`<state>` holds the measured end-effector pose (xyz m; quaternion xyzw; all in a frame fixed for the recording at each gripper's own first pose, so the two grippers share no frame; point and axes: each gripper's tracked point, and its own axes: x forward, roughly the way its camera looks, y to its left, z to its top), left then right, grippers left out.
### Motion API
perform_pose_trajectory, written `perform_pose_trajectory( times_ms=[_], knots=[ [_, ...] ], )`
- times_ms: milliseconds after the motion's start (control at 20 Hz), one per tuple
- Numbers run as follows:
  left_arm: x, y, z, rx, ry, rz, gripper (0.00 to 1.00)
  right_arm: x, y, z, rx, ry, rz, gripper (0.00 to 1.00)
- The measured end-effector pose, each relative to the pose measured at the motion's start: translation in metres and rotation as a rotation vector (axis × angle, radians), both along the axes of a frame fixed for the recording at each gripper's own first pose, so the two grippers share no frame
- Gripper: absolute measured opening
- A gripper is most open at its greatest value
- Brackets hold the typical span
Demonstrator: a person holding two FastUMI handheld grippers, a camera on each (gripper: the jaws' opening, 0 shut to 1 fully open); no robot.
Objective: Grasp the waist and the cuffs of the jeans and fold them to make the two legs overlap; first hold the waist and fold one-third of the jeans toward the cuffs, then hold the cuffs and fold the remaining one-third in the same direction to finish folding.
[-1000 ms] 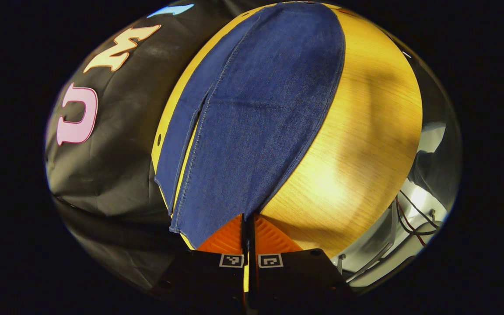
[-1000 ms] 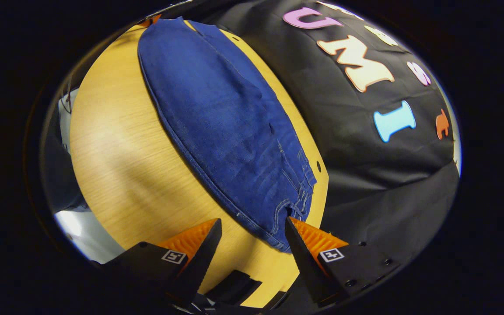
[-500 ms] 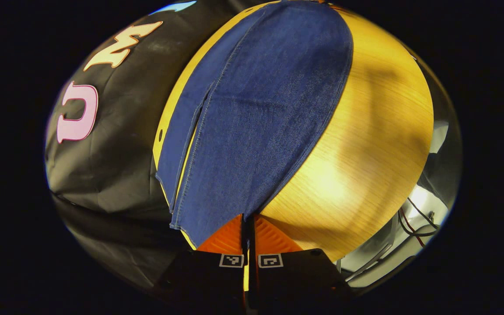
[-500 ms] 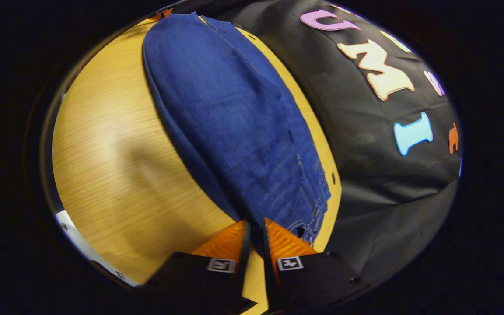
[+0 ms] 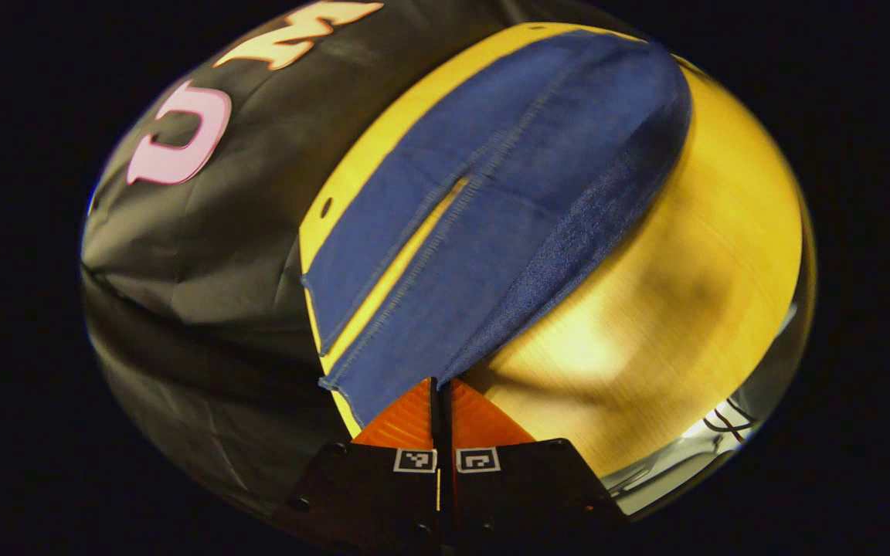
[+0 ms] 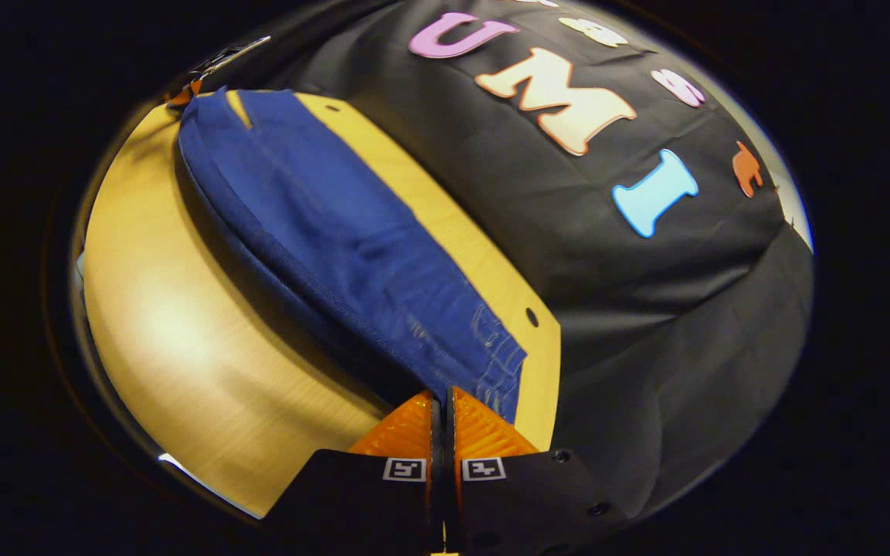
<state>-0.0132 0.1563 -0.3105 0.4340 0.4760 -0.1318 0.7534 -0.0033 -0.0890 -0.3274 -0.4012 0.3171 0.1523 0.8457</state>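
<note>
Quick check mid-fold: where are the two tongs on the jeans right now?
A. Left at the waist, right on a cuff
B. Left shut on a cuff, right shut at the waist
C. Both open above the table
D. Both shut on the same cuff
B: the left tongs are closed on a leg cuff of the jeans, and the right tongs are closed at the waist end.

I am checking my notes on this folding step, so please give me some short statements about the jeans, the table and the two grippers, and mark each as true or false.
1. The dark blue denim jeans lie on a round light wooden table. True.
2. The left gripper is wide open above the table. False: its fingers are closed on the cuff end of the jeans.
3. The right gripper is closed on the waist end of the jeans. True.
4. The two legs already overlap completely. False: in the left gripper view a gap of table shows between them.
5. The near long edge of the jeans is raised off the table. True.
</note>
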Motion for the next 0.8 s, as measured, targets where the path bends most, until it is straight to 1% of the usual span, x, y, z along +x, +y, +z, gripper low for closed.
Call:
perform_pose_trajectory(
  times_ms=[100, 250, 400, 500, 650, 800],
  knots=[
    [0.035, -0.003, 0.021, -0.011, -0.053, 0.029, 0.0, 0.029, 0.008, 0.015, 0.031, -0.051, -0.012, 0.02],
    [0.084, -0.008, 0.038, 0.012, -0.115, 0.014, 0.0, 0.069, 0.015, 0.021, 0.068, -0.074, -0.025, 0.02],
    [0.129, -0.014, 0.046, 0.041, -0.142, -0.009, 0.0, 0.11, 0.019, 0.024, 0.093, -0.095, -0.033, 0.03],
    [0.151, -0.017, 0.045, 0.044, -0.154, -0.007, 0.0, 0.135, 0.023, 0.022, 0.092, -0.124, -0.029, 0.02],
    [0.178, -0.019, 0.031, 0.017, -0.159, 0.042, 0.0, 0.167, 0.029, 0.01, 0.127, -0.146, -0.078, 0.03],
    [0.2, -0.023, 0.011, -0.019, -0.155, 0.102, 0.0, 0.192, 0.033, -0.02, 0.167, -0.128, -0.124, 0.02]
  ],
)
